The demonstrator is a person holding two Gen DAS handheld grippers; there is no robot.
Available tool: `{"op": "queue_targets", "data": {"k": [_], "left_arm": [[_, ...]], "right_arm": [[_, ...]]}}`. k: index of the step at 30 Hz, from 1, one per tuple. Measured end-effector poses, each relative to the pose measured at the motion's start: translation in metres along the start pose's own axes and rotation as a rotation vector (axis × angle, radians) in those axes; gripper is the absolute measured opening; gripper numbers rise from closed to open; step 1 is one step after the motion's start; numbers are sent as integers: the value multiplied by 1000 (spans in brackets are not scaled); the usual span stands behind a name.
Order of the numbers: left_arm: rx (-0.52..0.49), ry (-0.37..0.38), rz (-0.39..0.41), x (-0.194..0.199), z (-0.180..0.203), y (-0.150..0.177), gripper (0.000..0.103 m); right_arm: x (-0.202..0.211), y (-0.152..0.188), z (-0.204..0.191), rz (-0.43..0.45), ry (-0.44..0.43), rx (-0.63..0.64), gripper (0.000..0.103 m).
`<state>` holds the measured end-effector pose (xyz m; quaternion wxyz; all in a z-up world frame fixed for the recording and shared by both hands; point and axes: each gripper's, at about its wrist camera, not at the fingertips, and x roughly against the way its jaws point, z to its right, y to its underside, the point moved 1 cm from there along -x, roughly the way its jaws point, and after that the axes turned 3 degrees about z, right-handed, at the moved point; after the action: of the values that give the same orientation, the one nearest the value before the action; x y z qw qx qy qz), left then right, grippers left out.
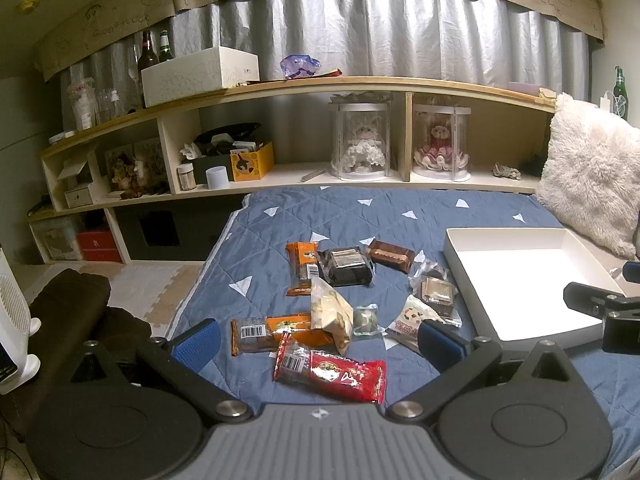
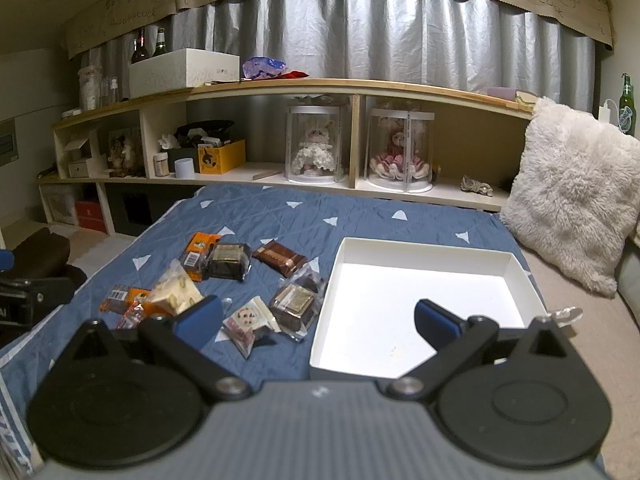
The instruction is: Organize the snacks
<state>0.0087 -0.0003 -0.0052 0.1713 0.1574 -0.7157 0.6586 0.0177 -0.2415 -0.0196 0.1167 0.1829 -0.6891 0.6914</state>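
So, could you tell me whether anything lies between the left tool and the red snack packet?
Nothing visible does: the left tool is open just short of the red snack packet, with only blue quilt between.

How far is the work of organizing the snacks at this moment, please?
Nothing looks done: the white tray holds no snack. Nothing is in hand either; the left tool and the right tool are both open and hold nothing. All is left: every snack, such as the red packet and the brown bar, lies on the blue quilt.
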Motion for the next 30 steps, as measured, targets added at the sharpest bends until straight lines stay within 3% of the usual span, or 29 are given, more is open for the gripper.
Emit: {"op": "queue_targets", "data": {"k": [30], "left_arm": [[1,0,-5,0,0,0,103]], "right_arm": [[-1,2,-1,-8,0,0,103]]}}
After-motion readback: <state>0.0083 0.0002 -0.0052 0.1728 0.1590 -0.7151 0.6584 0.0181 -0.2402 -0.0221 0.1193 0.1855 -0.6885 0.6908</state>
